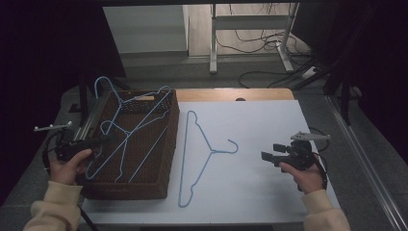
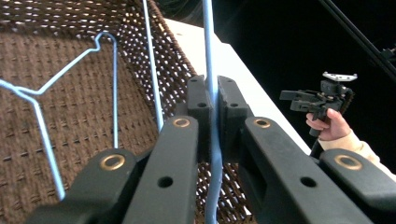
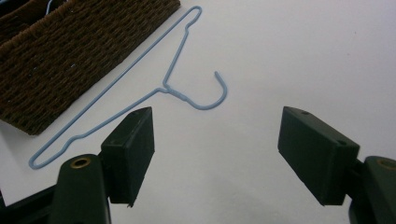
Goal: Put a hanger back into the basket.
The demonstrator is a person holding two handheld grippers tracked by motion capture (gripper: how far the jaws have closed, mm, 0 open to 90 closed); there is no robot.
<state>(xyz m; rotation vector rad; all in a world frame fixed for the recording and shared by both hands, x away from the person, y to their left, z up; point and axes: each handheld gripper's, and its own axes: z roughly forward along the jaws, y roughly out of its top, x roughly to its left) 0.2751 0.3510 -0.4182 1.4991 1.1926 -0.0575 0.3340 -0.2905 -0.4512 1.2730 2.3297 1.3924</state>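
A brown wicker basket (image 1: 130, 190) stands at the table's left with blue wire hangers (image 1: 125, 136) lying across it. At its left rim my left gripper (image 1: 103, 140) is shut on the thin wire of one blue hanger (image 2: 208, 46), which runs upright between the pads (image 2: 200, 100). Another hanger (image 2: 42, 91) lies on the basket floor. One more blue hanger (image 1: 210, 151) lies flat on the white tabletop (image 1: 269, 125), hook pointing right. To its right my right gripper (image 1: 268, 153) is held open above the table, nothing between its jaws, with that hanger (image 3: 164, 86) ahead of it.
A strip of wooden table edge (image 1: 231, 94) shows behind the white surface. Beyond it are a metal desk frame (image 1: 214, 43) and cables on the floor. A metal rail (image 1: 91, 118) runs beside the basket's left side.
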